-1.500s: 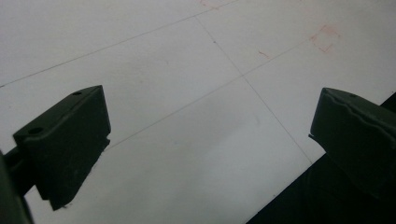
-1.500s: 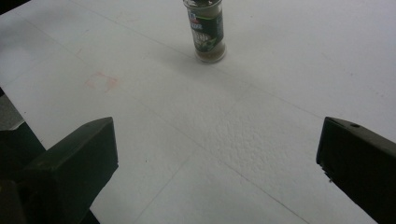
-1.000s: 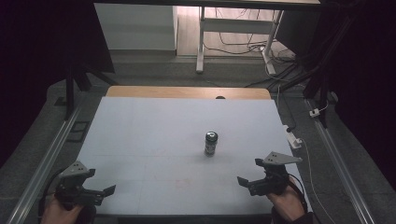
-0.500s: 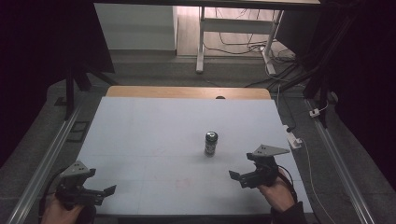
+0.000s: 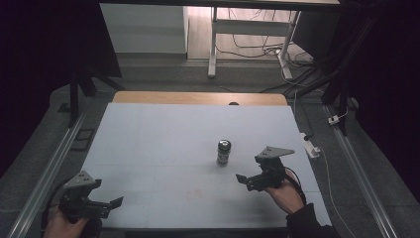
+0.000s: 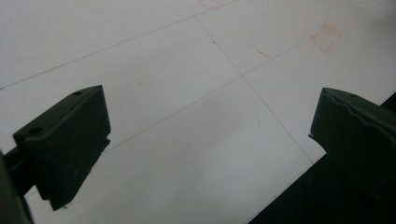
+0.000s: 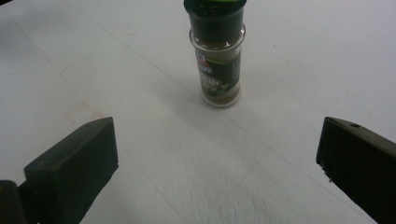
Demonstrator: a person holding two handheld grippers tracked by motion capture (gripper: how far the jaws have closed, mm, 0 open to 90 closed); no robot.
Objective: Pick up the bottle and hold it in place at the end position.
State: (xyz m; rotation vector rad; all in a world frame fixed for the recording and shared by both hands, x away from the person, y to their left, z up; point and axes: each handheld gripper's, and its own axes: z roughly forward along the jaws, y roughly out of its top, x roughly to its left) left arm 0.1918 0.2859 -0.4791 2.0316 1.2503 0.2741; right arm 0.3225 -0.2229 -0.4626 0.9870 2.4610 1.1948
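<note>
A: High view – spice jar [image 5: 224, 152] stands upright on the white table [image 5: 148, 148], right of centre. Right gripper [image 5: 252, 179] sits just beside it, toward the near right, not touching. Jaws spread wide, nothing between them.

B: Left one?

A: Left gripper [image 5: 106, 206] is at the near left corner, well apart from the jar, jaws also spread, empty. A hand [image 5: 285, 196] holds the right gripper from below.

B: Left gripper view?

A: Left gripper [image 6: 210, 140] with both black jaws far apart over bare table. Thin seam lines and faint red marks [image 6: 324, 37] on the surface, table edge at lower right.

B: Right gripper view?

A: Right gripper [image 7: 217, 154] points at the jar [image 7: 217, 60], which stands ahead, centred between the wide jaws, with a clear gap. This view adds detail the high view lacks: dark cap with green rim, clear glass, brownish contents, green label – text too blurred to read.
</note>
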